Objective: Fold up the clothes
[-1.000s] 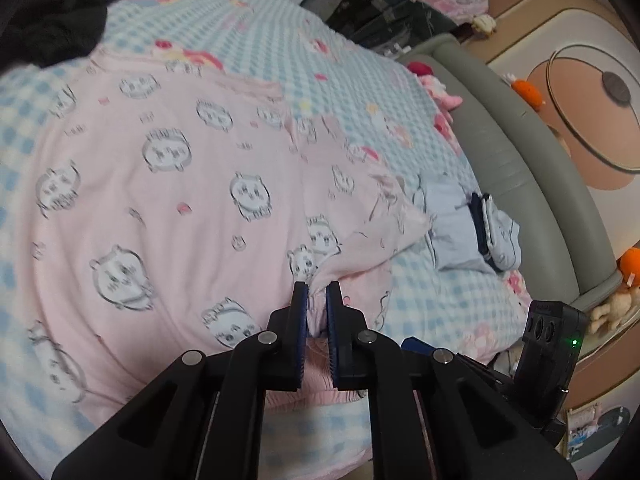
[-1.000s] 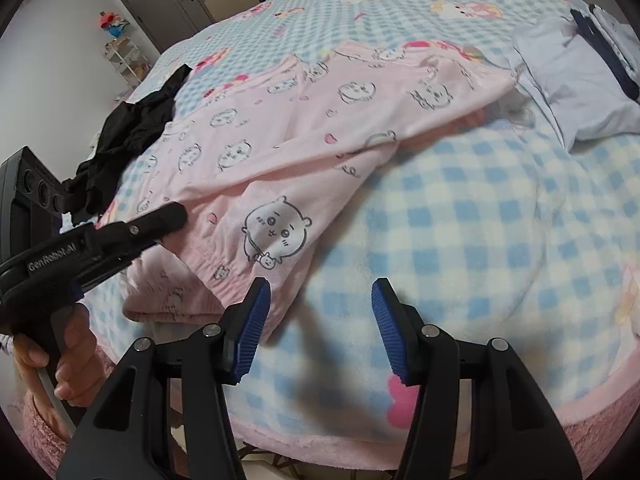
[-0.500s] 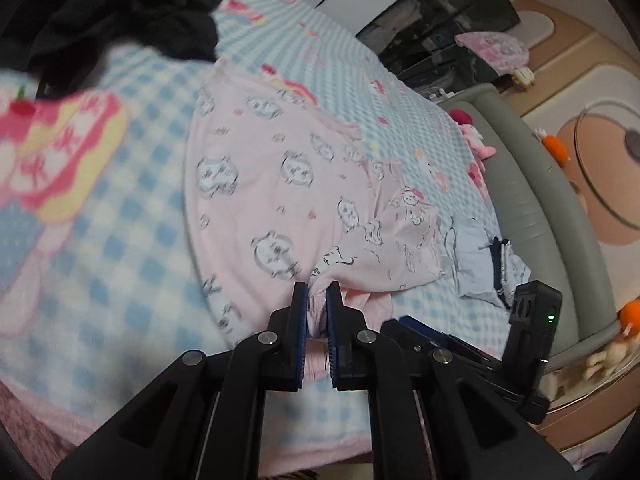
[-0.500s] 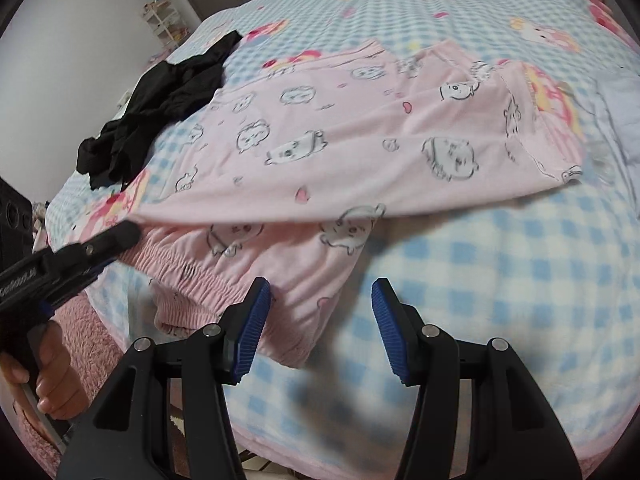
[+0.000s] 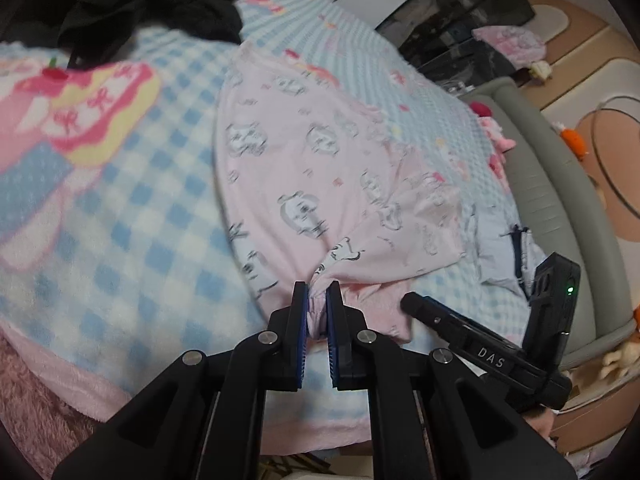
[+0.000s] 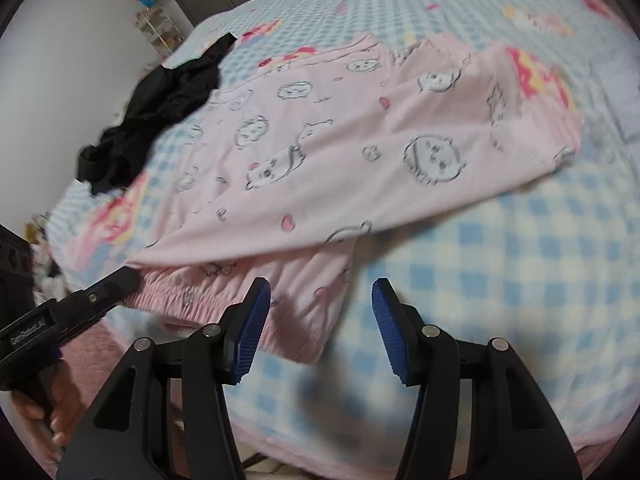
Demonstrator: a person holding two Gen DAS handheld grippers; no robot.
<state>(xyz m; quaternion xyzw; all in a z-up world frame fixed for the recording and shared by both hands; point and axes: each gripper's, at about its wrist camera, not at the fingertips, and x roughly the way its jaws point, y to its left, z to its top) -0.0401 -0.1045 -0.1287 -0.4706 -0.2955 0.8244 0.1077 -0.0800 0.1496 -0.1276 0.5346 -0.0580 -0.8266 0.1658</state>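
Since the earlier frames, you dragged the pink pyjama garment point(image 5: 320, 168) sideways over the bed, so in the left wrist view the checked blanket point(image 5: 132, 248) with its big pink and yellow picture appeared to the left of your fingers, where one second ago the pink cloth filled that side.

In the left wrist view, your left gripper point(image 5: 317, 312) was nearly closed and pinched a bunched edge of the pink garment between its blue pads. From this pinch the cloth spread away ahead of the fingertips, with one layer folded over to the right. A black garment point(image 5: 152, 4) lay far ahead and to the left. A folded light blue garment point(image 5: 500, 240) lay to the right, just beyond the pink cloth. Your right gripper point(image 5: 416, 304) pointed in from the right, its tip just beside the pink edge.

In the right wrist view, your right gripper point(image 6: 320, 316) stood wide open and held nothing. The elastic waistband point(image 6: 180, 300) lay just ahead of the left finger, and bare blanket point(image 6: 520, 280) lay ahead of the right finger. Your left gripper point(image 6: 120, 284) held the cloth at the far left, with your hand point(image 6: 40, 404) on its handle.
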